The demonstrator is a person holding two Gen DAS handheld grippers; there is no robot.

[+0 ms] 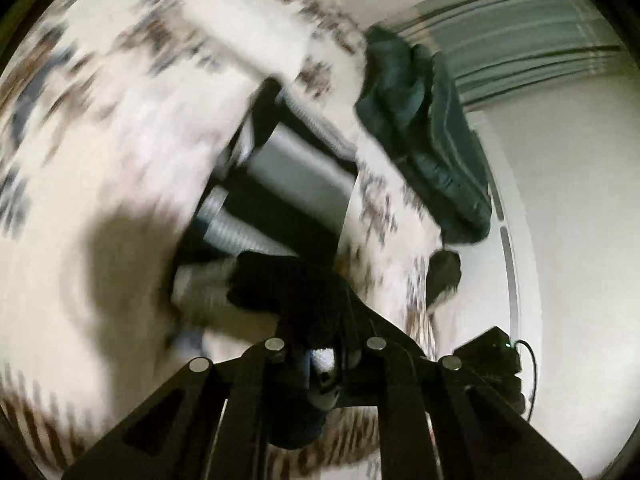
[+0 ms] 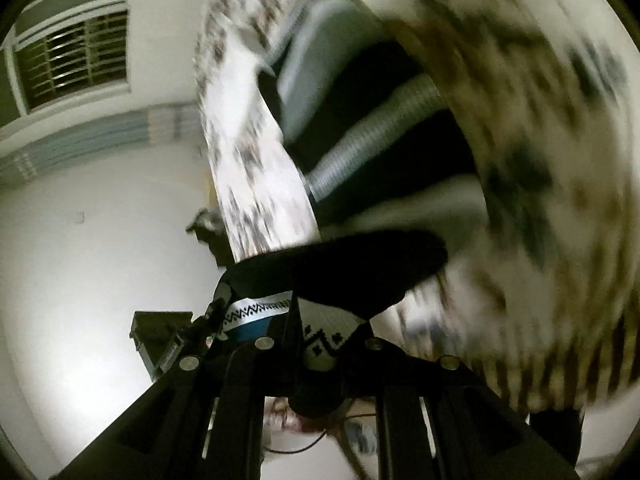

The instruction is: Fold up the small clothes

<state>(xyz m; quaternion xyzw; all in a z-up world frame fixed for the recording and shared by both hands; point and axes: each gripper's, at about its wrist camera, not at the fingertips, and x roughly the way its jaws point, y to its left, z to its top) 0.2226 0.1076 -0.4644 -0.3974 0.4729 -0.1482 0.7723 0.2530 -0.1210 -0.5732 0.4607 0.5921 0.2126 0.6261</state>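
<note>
the left tool (image 1: 320, 364) is pressed together on a dark sock (image 1: 288, 280), with a bit of white patterned knit showing between its fingers. the right tool (image 2: 320, 344) pinches the same sock (image 2: 340, 264) on its other side, and a white band with a black zigzag pattern sits in the grip. the sock hangs stretched between the two tools, its dark edge running crosswise just past their tips.

beyond the sock, a white cloth with brown and blue print (image 1: 120, 160) lies heavily blurred; it fills the space left of the sock in the left view and right of it in the right view (image 2: 540, 140). behind the sock a grey ribbed hose (image 2: 372, 136) crosses a dark gap. farther off, right of the sock in the left view, a dark green garment (image 1: 424, 128) lies bunched. past it is a plain white surface (image 1: 560, 220), open and bare, and a barred window (image 2: 76, 60) stands farthest away.
</note>
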